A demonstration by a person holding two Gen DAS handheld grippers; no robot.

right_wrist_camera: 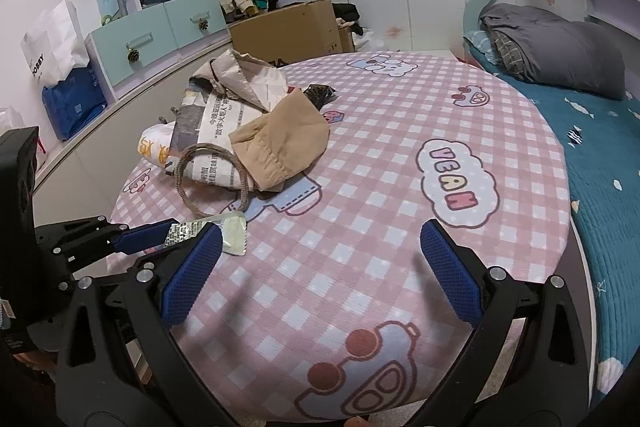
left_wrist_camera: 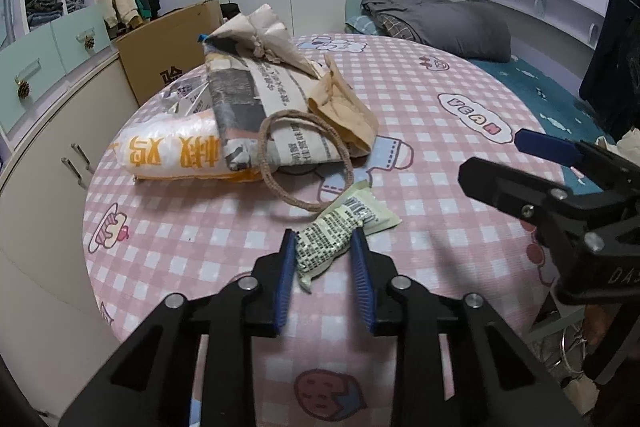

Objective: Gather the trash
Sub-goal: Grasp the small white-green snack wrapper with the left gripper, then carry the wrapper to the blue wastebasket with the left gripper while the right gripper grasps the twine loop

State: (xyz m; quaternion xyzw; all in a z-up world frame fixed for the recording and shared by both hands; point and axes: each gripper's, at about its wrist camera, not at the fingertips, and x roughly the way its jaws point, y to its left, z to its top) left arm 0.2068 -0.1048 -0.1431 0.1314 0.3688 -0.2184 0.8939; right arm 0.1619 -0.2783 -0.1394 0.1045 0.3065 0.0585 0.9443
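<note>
A round table wears a pink-and-white checked cloth (left_wrist_camera: 400, 99) printed with pastel cartoon figures, and at its ten o'clock side lie a grey-and-white printed newspaper bundle (left_wrist_camera: 256, 99), a tan crumpled paper bag (left_wrist_camera: 344, 111) and a white plastic sack with orange characters (left_wrist_camera: 168, 151). At six o'clock lies a pale green sachet with black print (left_wrist_camera: 332, 239), between blue ribbed pads (left_wrist_camera: 285, 279) on black arms. At three o'clock runs a teal bedspread (right_wrist_camera: 600, 163) under a grey pillow (right_wrist_camera: 576, 55).

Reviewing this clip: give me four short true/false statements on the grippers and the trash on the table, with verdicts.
1. The left gripper has the small printed packet between its fingers. True.
2. The right gripper holds the newspaper. False: it is open, with nothing in it.
3. A cord loop lies against the newspaper. True.
4. The tablecloth is plain blue. False: it is pink checked with cartoon prints.
</note>
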